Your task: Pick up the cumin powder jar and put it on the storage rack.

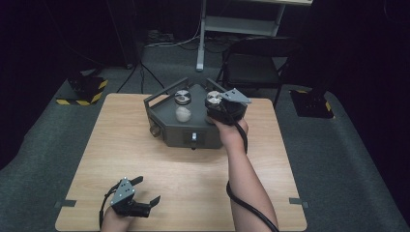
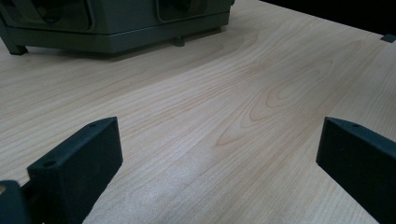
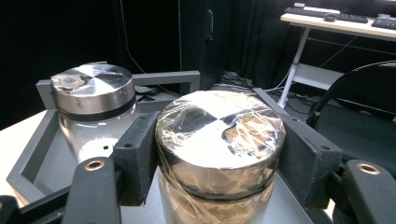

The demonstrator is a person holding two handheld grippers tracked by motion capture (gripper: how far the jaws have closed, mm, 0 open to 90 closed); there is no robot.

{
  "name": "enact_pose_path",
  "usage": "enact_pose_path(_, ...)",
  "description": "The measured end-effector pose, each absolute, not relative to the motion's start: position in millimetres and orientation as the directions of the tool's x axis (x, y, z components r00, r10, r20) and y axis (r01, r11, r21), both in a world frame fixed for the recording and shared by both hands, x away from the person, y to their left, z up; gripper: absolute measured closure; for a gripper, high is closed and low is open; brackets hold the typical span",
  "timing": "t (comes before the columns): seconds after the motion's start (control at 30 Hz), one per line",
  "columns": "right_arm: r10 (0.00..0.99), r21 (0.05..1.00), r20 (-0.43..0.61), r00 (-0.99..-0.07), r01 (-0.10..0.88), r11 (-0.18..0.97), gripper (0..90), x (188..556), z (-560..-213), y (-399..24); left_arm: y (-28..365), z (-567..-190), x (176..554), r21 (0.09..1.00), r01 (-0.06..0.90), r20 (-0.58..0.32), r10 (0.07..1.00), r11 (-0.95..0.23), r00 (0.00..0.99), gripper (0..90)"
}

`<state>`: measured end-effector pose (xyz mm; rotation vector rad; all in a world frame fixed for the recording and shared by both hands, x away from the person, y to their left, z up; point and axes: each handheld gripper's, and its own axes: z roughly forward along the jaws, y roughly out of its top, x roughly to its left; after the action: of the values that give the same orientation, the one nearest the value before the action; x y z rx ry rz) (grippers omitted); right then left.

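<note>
L tongs open, low near edge; R tongs closed, arm reaching fwd.

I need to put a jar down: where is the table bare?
Bare wood lies between the grey tray and the left gripper, and along the table's left side. The tray itself is crowded: two jars, with the right gripper around one.

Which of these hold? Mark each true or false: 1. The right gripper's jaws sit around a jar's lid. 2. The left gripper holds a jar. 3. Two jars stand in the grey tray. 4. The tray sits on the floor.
1. True: the right gripper closes on the lid of the nearer jar.
2. False: the left gripper is open, holding nothing, over the wooden table.
3. True: a second jar stands beside the first in the grey tray.
4. False: the tray sits on the table.
</note>
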<state>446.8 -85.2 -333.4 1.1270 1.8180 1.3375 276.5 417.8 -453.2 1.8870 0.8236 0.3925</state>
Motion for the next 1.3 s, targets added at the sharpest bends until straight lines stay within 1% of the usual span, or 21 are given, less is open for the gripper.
enact_pose_path(0.37,0.894,0.947,0.005,-0.448,0.288,0.140,34.9,458.7,-337.1,-75.3,418.6,-453.5,276.8,0.890,0.371,-0.092,0.692,-0.265,0.716,0.5)
enact_pose_path(1.0,0.900,0.946,0.070,-0.430,0.315,0.077,34.7,470.4,-344.0,-74.9,419.1,-453.5,277.0,0.891,0.367,-0.089,0.689,-0.268,0.719,0.5)
enact_pose_path(1.3,0.899,0.946,0.068,-0.433,0.314,0.079,34.5,470.4,-344.6,-76.0,418.6,-453.4,276.7,0.891,0.366,-0.086,0.689,-0.271,0.719,0.5)
